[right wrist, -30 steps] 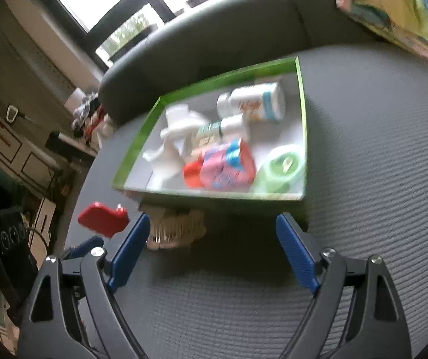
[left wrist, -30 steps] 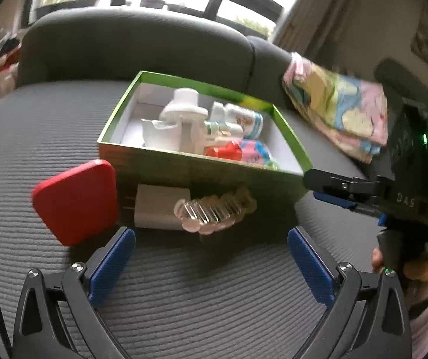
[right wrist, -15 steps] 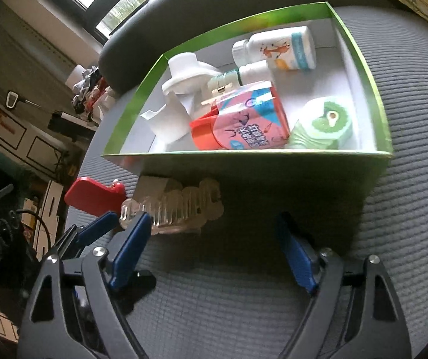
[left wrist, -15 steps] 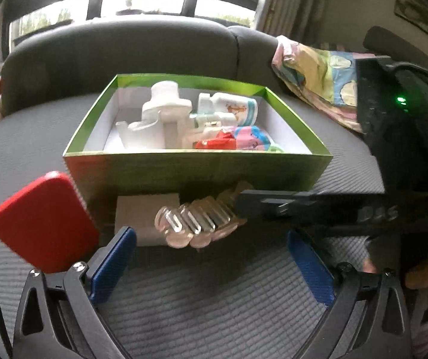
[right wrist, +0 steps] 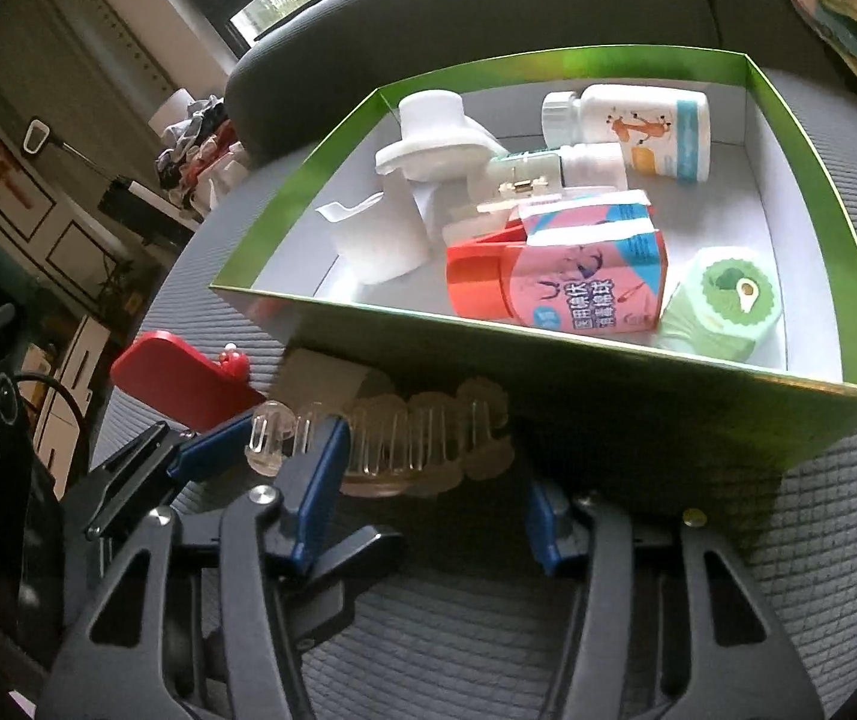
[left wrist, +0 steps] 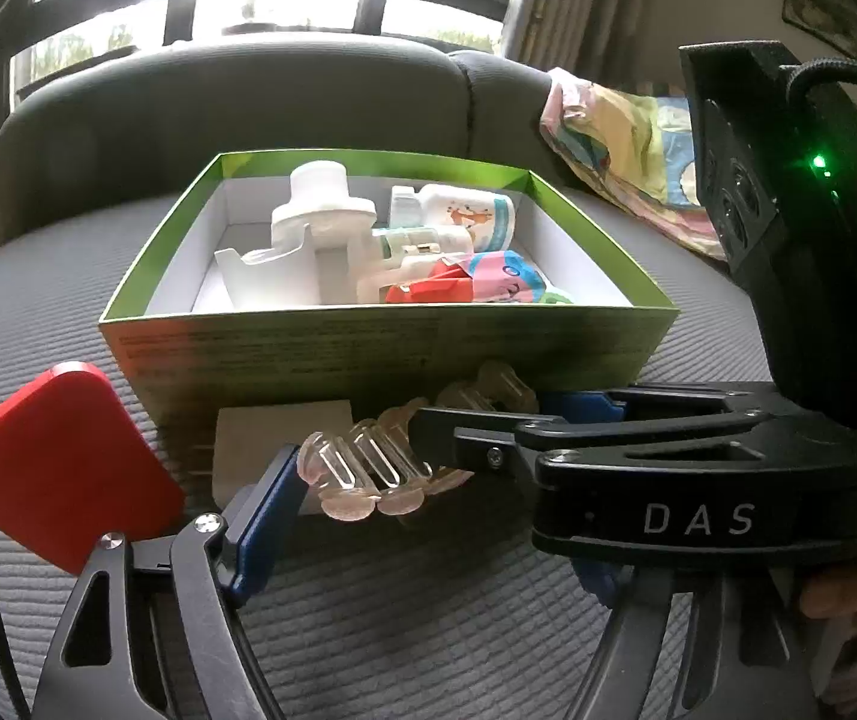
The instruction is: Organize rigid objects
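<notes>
A clear ribbed plastic piece (left wrist: 362, 468) (right wrist: 404, 444) lies on the grey seat against the front wall of the green box (left wrist: 368, 348) (right wrist: 668, 414). My right gripper (right wrist: 428, 507) (left wrist: 482, 414) reaches in from the right with its jaws closing. Most of the piece is between them, and its left end pokes past the left pad. My left gripper (left wrist: 428, 540) is closing too, its left pad close by that same end; its right finger is hidden behind the right gripper. A red flat case (left wrist: 62, 468) (right wrist: 182, 378) and a pale card (left wrist: 272, 438) lie left of the piece.
The box holds a white plastic holder (right wrist: 422, 180), a white bottle (right wrist: 638, 132), a pink and red pack (right wrist: 560, 276) and a green roll (right wrist: 728, 306). A patterned cloth (left wrist: 626, 156) lies at the back right. The sofa backrest (left wrist: 236, 114) rises behind the box. A hand (left wrist: 848, 594) holds the right gripper.
The right gripper has come across the front of the box to the clear piece. Both pairs of jaws have narrowed. Both cameras sit lower and closer to the box.
</notes>
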The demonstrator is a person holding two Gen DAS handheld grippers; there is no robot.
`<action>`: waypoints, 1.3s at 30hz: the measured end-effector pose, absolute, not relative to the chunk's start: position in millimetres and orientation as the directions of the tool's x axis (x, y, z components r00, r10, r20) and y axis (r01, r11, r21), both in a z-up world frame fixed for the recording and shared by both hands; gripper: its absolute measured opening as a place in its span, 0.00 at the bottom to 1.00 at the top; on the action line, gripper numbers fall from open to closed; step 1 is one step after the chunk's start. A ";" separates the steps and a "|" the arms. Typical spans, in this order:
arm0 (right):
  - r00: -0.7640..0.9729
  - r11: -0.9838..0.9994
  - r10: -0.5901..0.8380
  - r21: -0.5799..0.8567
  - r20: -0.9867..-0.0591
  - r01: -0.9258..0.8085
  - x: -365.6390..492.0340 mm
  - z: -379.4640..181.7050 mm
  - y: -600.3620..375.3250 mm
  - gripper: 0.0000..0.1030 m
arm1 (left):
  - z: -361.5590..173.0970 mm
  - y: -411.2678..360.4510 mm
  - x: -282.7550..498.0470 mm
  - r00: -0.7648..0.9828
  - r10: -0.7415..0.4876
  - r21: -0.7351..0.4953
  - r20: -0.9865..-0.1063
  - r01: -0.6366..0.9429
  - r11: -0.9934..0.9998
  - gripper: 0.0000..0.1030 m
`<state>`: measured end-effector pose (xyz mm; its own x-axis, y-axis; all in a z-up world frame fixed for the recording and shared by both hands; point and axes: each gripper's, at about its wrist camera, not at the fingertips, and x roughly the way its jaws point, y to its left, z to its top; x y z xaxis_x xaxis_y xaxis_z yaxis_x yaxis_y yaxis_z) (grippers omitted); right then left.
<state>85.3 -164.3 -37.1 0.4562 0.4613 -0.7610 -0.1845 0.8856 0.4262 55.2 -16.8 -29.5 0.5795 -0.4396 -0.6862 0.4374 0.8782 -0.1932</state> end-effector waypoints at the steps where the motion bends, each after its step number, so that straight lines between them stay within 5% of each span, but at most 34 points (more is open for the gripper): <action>1: 0.457 0.886 0.460 0.424 -0.761 -0.186 85.4 -37.1 -164.1 0.50 | -28.7 -16.5 54.6 0.579 -0.441 -0.194 -0.685 0.439 0.877 0.76; 27: 0.602 0.892 0.447 0.386 -0.662 -0.236 87.6 35.4 -174.9 0.42 | 43.5 -22.5 63.7 0.638 -0.488 -0.167 -0.596 0.495 0.852 0.74; 39: 0.638 0.890 0.415 0.437 -0.649 -0.134 122.3 27.1 -216.0 0.44 | 40.7 -66.6 114.6 0.599 -0.481 -0.120 -0.640 0.540 0.833 0.74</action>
<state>122.3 -216.0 27.1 0.6378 0.4145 -0.6492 -0.1338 0.8896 0.4366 114.6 -66.6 40.7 0.5994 -0.4806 -0.6401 0.5400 0.8331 -0.1198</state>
